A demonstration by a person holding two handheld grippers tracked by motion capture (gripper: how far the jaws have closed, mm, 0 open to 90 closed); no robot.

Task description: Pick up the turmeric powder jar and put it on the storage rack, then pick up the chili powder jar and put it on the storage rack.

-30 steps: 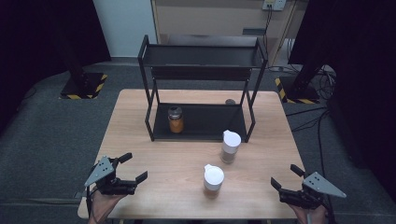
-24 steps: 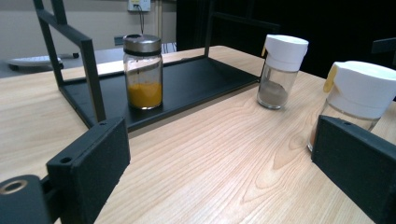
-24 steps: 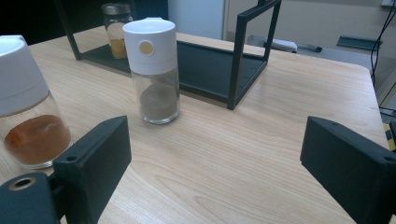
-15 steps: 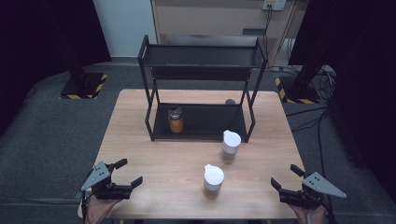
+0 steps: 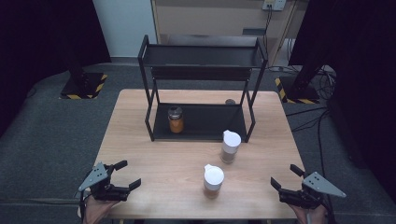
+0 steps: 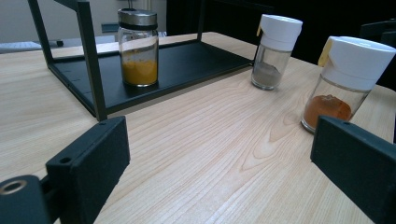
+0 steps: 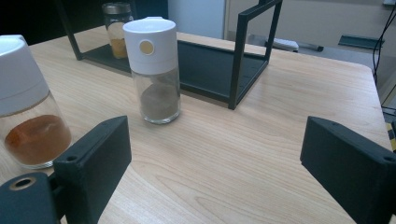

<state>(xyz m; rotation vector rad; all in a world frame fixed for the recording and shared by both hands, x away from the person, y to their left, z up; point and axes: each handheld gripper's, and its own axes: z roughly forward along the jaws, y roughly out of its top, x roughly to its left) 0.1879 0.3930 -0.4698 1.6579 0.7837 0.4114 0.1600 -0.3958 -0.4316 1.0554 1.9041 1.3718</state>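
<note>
A black two-tier metal rack [image 5: 201, 60] stands at the back of the wooden table [image 5: 154, 158]. On its bottom shelf sits a glass jar of yellow spice with a metal lid [image 5: 175, 119] [image 6: 137, 46] [image 7: 115, 28]. In front of the rack stands a white-capped jar of grey-brown spice [image 5: 230, 146] [image 6: 275, 50] [image 7: 153, 69]. Closer to the front edge is a white-capped jar of orange spice [image 5: 213, 180] [image 6: 349, 81] [image 7: 27, 116]. My left gripper [image 5: 124, 174] is open at the front left corner. My right gripper [image 5: 287, 176] is open at the front right corner. Both hold nothing.
A small dark round object [image 5: 229, 101] lies on the table behind the rack's right leg. Dark grey carpet surrounds the table, with black stand bases marked by yellow stripes [image 5: 84, 85] at the back left and back right. Cables [image 5: 322, 74] trail on the floor at the right.
My left gripper has drawn back toward the front edge and a little to the left. The right gripper and the jars have stayed where they were.
</note>
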